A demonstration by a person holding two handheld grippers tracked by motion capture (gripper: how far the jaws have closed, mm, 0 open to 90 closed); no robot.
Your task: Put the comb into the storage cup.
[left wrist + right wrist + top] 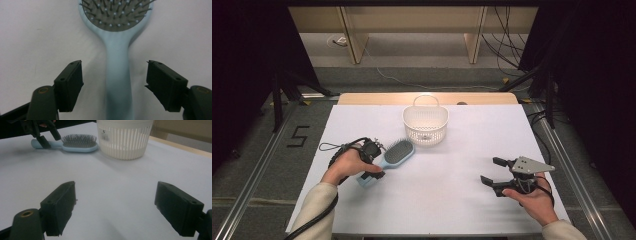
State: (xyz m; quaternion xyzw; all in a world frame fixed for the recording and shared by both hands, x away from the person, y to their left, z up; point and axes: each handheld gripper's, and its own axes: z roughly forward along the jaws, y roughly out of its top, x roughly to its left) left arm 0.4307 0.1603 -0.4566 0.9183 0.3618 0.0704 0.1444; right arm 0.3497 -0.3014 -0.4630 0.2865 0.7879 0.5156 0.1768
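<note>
1. While the left gripper [374, 162] straddles the handle of the pale blue plastic hairbrush [391, 157], its jaws stand apart on either side, with gaps to the handle and nothing clamped.
2. That hairbrush lies flat, bristles up, on the white table [452, 200], left of centre, just near and left of the white slotted plastic basket [425, 125].
3. At the near right, the right gripper [490, 171] hovers with jaws wide open, empty.

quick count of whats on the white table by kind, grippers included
hairbrush: 1
basket: 1
grippers: 2, the left gripper and the right gripper
total: 4
</note>
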